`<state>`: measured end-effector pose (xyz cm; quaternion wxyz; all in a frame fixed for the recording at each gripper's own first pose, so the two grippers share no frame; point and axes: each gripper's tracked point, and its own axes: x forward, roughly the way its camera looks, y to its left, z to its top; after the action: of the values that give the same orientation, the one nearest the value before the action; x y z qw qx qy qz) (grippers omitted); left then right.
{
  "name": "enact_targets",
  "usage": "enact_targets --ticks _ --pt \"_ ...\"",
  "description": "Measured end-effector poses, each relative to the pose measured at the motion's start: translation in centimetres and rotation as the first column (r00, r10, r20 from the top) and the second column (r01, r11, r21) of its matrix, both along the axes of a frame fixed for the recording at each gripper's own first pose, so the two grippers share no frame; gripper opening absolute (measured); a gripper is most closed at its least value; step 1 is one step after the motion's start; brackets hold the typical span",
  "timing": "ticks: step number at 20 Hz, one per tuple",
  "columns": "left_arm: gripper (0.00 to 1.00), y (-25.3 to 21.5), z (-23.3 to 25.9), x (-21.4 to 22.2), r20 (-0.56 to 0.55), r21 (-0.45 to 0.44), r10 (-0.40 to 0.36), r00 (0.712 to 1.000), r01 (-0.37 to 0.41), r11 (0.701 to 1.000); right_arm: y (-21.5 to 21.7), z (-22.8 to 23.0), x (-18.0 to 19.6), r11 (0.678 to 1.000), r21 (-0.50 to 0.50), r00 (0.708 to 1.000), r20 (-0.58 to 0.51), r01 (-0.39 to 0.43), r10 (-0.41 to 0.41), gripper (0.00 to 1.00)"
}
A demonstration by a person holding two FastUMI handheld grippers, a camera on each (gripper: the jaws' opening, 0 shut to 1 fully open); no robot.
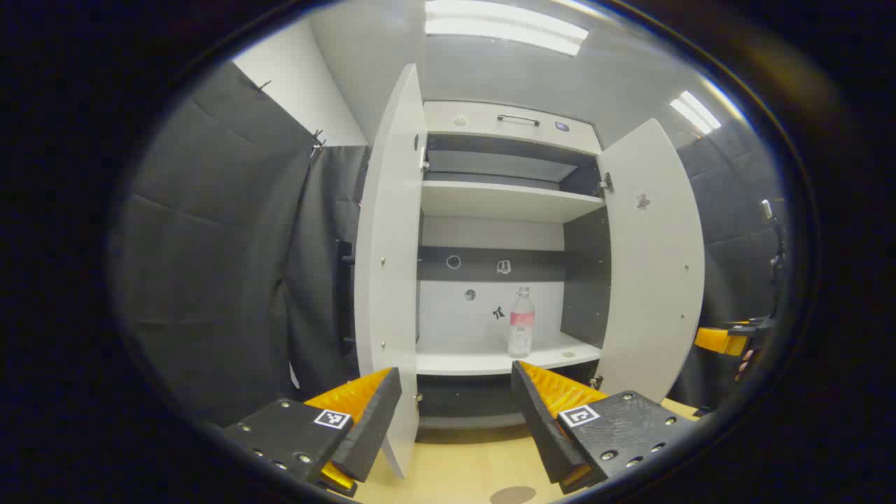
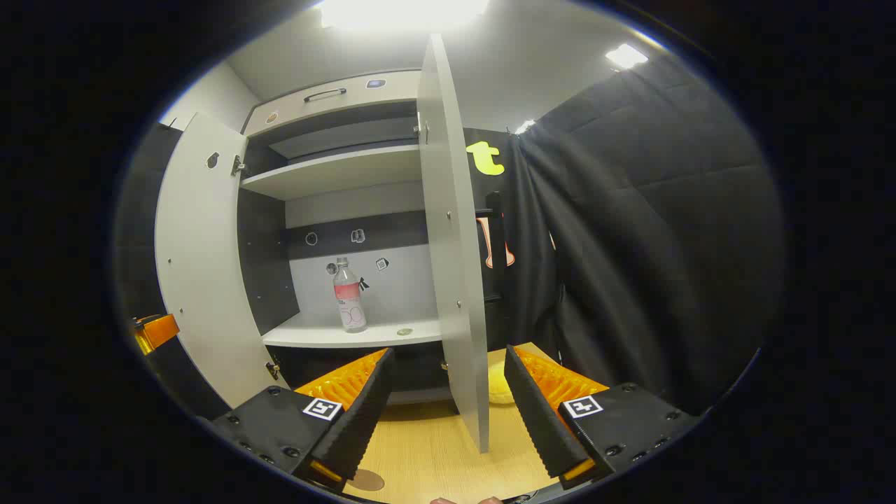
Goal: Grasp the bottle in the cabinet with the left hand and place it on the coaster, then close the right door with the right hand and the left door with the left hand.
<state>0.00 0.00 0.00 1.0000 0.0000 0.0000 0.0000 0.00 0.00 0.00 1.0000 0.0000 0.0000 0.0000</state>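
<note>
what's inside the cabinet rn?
Both doors open. A bottle stands upright on the lower shelf, with a small round item lying beside it. The upper shelf looks bare. Space under the lower shelf is dark; can't tell.

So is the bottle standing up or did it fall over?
Standing up. The bottle sits upright on the cabinet's lower shelf, cap on top, with both doors swung open.

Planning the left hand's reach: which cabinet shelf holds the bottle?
The lower shelf. The bottle stands upright on it, toward its right side in the left gripper view, with a small round thing beside it. The upper shelf carries nothing that I can see.
</note>
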Motion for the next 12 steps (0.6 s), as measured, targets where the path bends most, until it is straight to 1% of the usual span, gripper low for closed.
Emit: enact_targets --ticks 2,3,4,10,11,12 --pt "0.99 0.2 -0.1 -0.1 0.003 0.001 0.001 1.000 -0.001 1.000 0.1 -0.1 -0.2 1.000 0.002 1.000 -0.004 -0.005 0.005 0.99" --pt "0.99 0.2 -0.2 -0.1 0.002 -0.001 0.001 1.000 -0.001 1.000 0.2 -0.1 -0.2 1.000 0.002 1.000 -0.004 -0.007 0.007 0.94" --pt "0.92 0.2 -0.3 -0.1 -0.001 -0.003 0.001 1.000 -0.001 1.000 0.2 0.0 -0.2 1.000 0.002 1.000 -0.005 -0.007 0.007 0.99" --pt "0.92 0.6 -1.3 -0.4 -0.017 -0.010 0.012 1.000 -0.012 1.000 -0.4 0.0 -0.2 1.000 -0.003 1.000 -0.003 0.008 -0.008 0.98" --pt "0.87 0.6 -1.3 -0.5 -0.019 -0.012 0.012 1.000 -0.012 1.000 -0.6 0.1 -0.3 1.000 -0.004 1.000 -0.002 0.013 -0.013 0.98" --pt "0.89 0.7 -1.3 -0.5 -0.017 -0.014 0.011 1.000 -0.011 1.000 -0.8 0.2 -0.4 1.000 -0.003 1.000 0.001 0.018 -0.018 0.98"
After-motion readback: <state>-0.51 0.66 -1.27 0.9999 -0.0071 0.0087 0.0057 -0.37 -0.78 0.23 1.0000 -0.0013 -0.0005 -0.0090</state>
